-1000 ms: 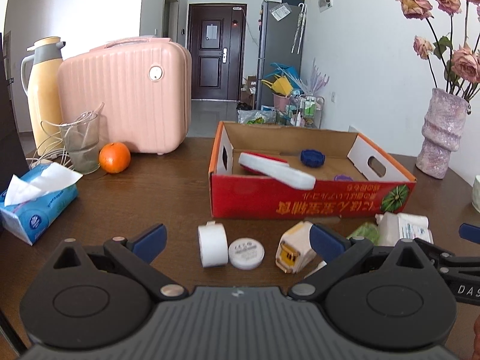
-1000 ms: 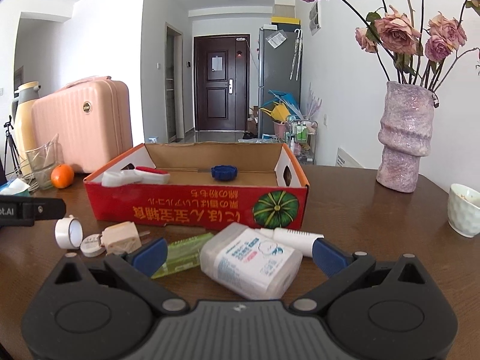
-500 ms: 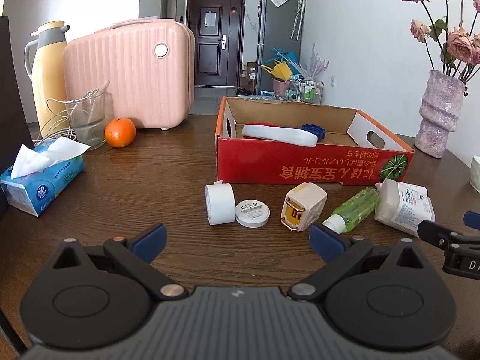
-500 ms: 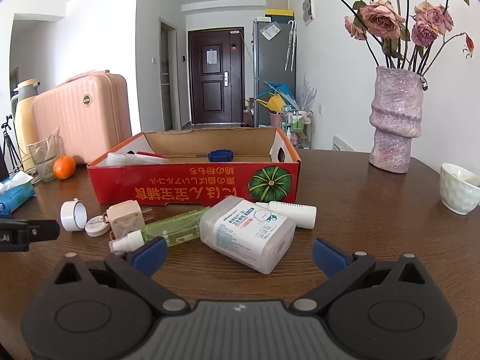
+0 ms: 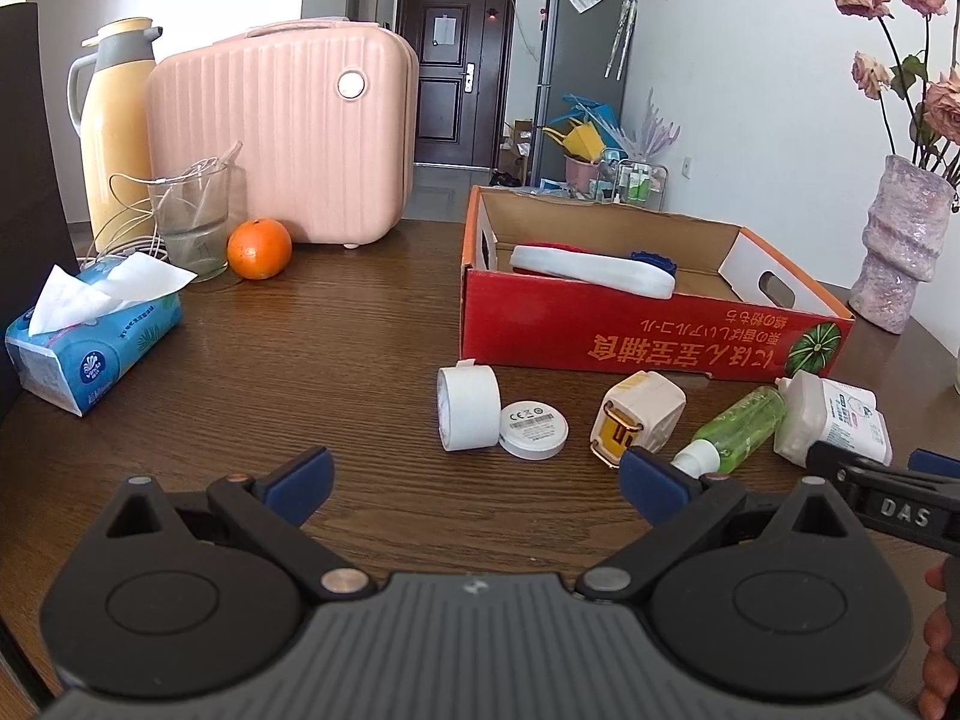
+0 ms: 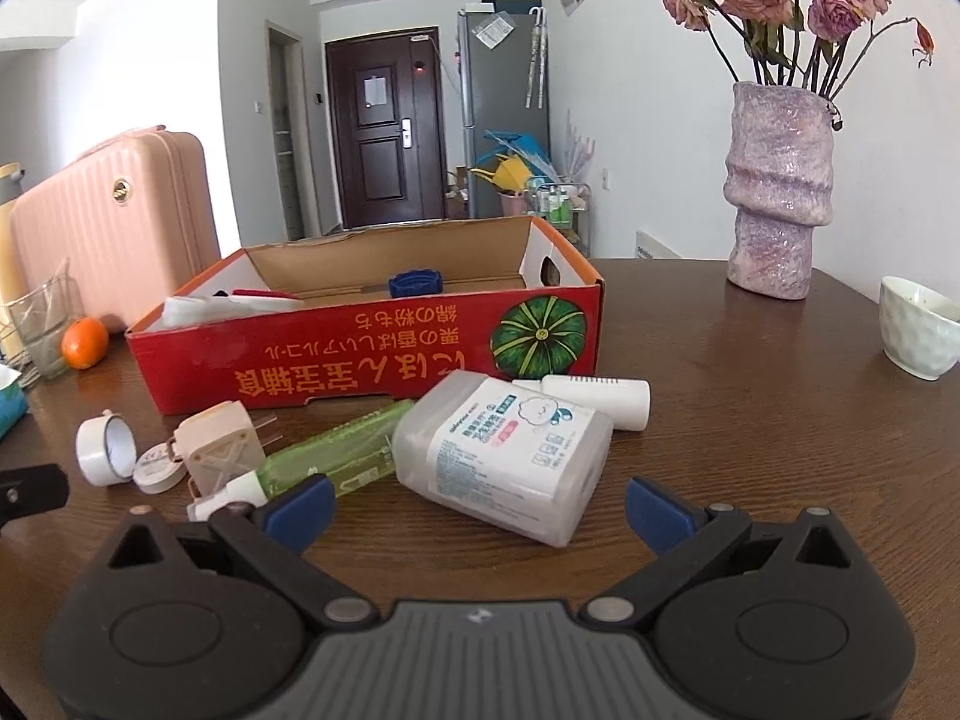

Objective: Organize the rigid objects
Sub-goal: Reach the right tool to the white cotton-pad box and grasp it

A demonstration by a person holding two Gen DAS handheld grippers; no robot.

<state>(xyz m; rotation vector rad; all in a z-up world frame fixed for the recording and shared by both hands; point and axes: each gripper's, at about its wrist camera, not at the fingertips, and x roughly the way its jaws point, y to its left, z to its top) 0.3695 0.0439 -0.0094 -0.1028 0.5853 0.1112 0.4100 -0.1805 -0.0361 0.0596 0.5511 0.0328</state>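
Note:
A red cardboard box (image 5: 600, 336) (image 6: 360, 360) holds a white and red item (image 5: 591, 270) and a blue cap (image 6: 415, 284). In front of it lie a white tape roll (image 5: 468, 408) (image 6: 105, 450), a round white disc (image 5: 533, 429), a beige plug adapter (image 5: 636, 420) (image 6: 219, 447), a green bottle (image 5: 735, 429) (image 6: 336, 456), a white plastic container (image 6: 510, 456) (image 5: 831, 420) and a white tube (image 6: 594, 399). My left gripper (image 5: 474, 477) is open and empty, short of the tape. My right gripper (image 6: 477, 504) is open, just short of the container.
A pink suitcase (image 5: 288, 138), a yellow thermos (image 5: 114, 120), a glass with cables (image 5: 192, 222), an orange (image 5: 259, 249) and a tissue pack (image 5: 90, 336) stand at the left. A purple vase (image 6: 777, 192) and a white bowl (image 6: 918, 333) are on the right.
Both grippers have pulled back from the box and the loose objects, which now appear farther ahead. Both stay open and empty.

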